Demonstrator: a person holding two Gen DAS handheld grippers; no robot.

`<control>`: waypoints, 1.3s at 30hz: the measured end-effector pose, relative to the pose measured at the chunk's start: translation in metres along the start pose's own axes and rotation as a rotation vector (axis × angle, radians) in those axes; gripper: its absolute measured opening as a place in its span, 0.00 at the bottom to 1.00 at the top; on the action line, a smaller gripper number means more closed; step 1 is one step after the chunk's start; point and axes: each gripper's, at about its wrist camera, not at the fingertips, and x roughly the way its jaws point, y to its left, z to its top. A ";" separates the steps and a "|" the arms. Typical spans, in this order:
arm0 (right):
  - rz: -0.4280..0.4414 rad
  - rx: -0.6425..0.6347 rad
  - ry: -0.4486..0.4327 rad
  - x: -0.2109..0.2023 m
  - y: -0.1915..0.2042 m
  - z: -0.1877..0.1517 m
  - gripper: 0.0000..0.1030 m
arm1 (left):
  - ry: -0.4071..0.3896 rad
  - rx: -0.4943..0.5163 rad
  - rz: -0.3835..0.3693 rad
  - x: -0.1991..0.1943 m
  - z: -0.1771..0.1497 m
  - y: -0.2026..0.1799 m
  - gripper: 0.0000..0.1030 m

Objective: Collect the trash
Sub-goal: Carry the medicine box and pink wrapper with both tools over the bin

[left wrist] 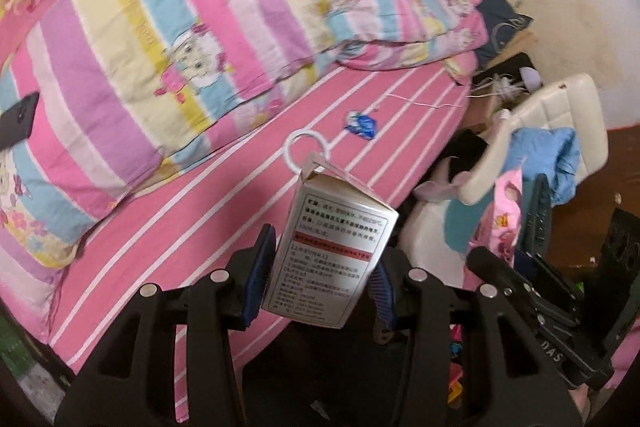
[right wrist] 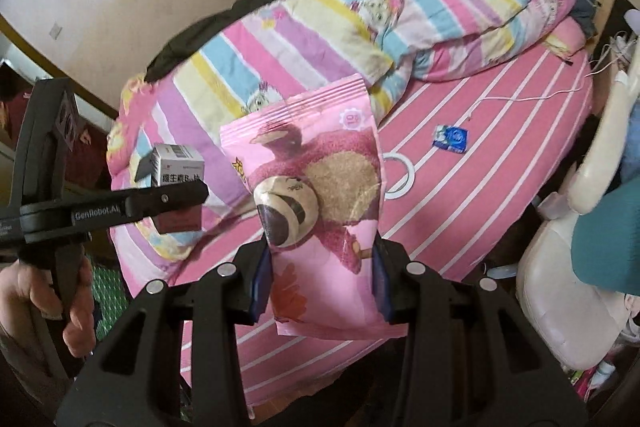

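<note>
Right now the left gripper (left wrist: 320,277) is clamped on a small silver medicine box (left wrist: 330,251), its blue pads (left wrist: 262,267) pressing the box's two sides, the box standing tilted with its printed panel facing the camera and its top flap open. From the right wrist view the same left gripper (right wrist: 180,201) shows at the left, held by the person's left hand (right wrist: 60,303), with the box (right wrist: 176,167) sticking up above its black fingers. The right gripper (right wrist: 318,277) is closed on a pink snack bag (right wrist: 316,203) printed with a pink bear, squeezed low on both edges so that the bag stands upright and hides much of the bed behind it. Just beyond the held items, a white ring (left wrist: 305,151) lies flat on the pink striped sheet (left wrist: 200,227), partly hidden by the box's flap. Farther out on the sheet sits a crumpled blue and white wrapper (left wrist: 362,125), apart from the ring, near a thin white cable (left wrist: 416,102). A striped cartoon quilt (left wrist: 140,39) is heaped along the far side of the bed, with a dark phone (left wrist: 18,121) resting on it at the left. A cream chair (left wrist: 560,123) draped with blue cloth (left wrist: 548,151) stands beside the bed.
</note>
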 end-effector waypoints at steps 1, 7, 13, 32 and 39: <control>-0.002 0.001 -0.009 -0.005 -0.003 0.002 0.40 | -0.004 0.013 -0.006 -0.002 0.000 -0.008 0.42; -0.011 0.047 -0.073 -0.037 -0.035 0.015 0.40 | -0.018 0.078 -0.022 -0.008 0.004 -0.053 0.42; -0.012 0.088 -0.102 -0.065 -0.085 0.015 0.40 | -0.023 0.140 -0.041 0.000 0.010 -0.116 0.42; -0.121 0.427 -0.203 -0.171 -0.330 -0.058 0.40 | 0.129 0.451 -0.126 0.103 -0.026 -0.382 0.42; -0.179 0.558 -0.214 -0.199 -0.419 -0.092 0.40 | 0.208 0.552 -0.165 0.154 -0.048 -0.466 0.42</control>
